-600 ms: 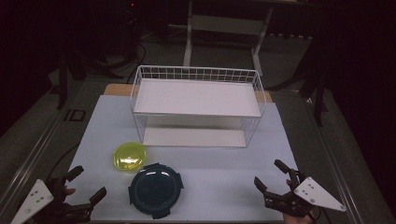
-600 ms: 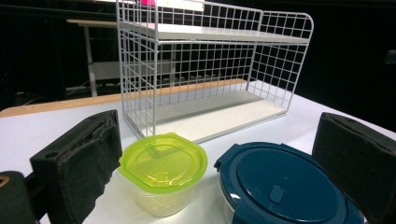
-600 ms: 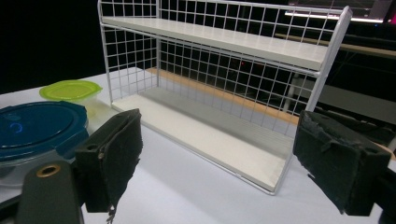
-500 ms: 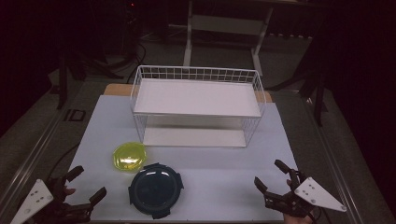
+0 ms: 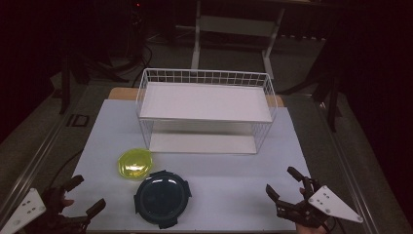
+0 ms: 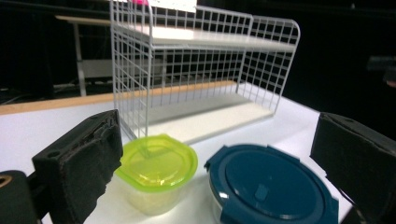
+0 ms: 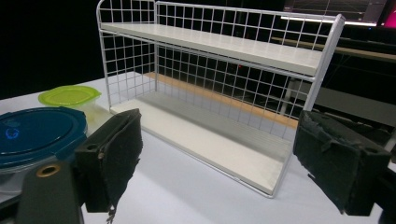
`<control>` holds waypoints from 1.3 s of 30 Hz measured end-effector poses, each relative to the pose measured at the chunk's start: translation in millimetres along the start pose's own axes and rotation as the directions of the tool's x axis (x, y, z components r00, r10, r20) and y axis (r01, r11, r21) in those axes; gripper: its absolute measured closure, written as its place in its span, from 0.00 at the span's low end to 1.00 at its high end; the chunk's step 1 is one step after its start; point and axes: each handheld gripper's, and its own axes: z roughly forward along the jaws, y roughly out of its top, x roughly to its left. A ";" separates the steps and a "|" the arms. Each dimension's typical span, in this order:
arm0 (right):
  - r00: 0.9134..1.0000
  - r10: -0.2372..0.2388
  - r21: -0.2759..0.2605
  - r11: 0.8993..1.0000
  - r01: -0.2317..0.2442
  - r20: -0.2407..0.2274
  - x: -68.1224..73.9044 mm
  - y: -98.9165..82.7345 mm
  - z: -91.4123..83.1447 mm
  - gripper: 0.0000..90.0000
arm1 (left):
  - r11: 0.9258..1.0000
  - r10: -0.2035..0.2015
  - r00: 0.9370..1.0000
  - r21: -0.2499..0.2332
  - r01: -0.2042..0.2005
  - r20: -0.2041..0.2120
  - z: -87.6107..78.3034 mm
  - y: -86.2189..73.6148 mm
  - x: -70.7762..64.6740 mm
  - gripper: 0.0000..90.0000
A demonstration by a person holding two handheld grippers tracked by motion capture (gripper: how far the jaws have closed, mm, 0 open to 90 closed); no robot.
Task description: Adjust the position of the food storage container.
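A white two-shelf wire rack stands at the middle back of the white table; both its shelves are bare. A small yellow-green lidded container sits in front of the rack's left end, and a round dark blue lidded container lies just nearer and to its right. My left gripper is open at the table's front left corner, a short way left of the blue container and the yellow one. My right gripper is open at the front right, facing the rack, holding nothing.
The white table top has a wooden strip along its far edge. Beyond it lie dark floor, stand legs and a white frame. The person's hands hold the grippers at the bottom corners.
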 end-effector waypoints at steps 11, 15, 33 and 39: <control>1.000 0.003 -0.002 1.000 -0.003 0.002 0.2 -0.5 0.9 0.17 | 0.973 0.040 0.991 0.221 -0.068 0.129 18.5 -23.5 9.7 0.38; 1.000 0.010 0.001 1.000 -0.009 -0.005 -0.5 -1.5 1.8 0.17 | 0.956 0.039 0.984 0.282 -0.087 0.171 24.7 -31.7 12.4 0.58; 1.000 0.008 0.017 1.000 -0.008 -0.018 1.2 -4.0 5.5 0.17 | 0.865 0.089 0.968 0.464 -0.192 0.234 65.4 -60.6 10.5 0.98; 1.000 0.010 0.018 1.000 -0.010 -0.015 0.6 -4.3 5.1 0.17 | 0.849 0.115 0.961 0.477 -0.227 0.251 75.6 -63.5 6.3 0.99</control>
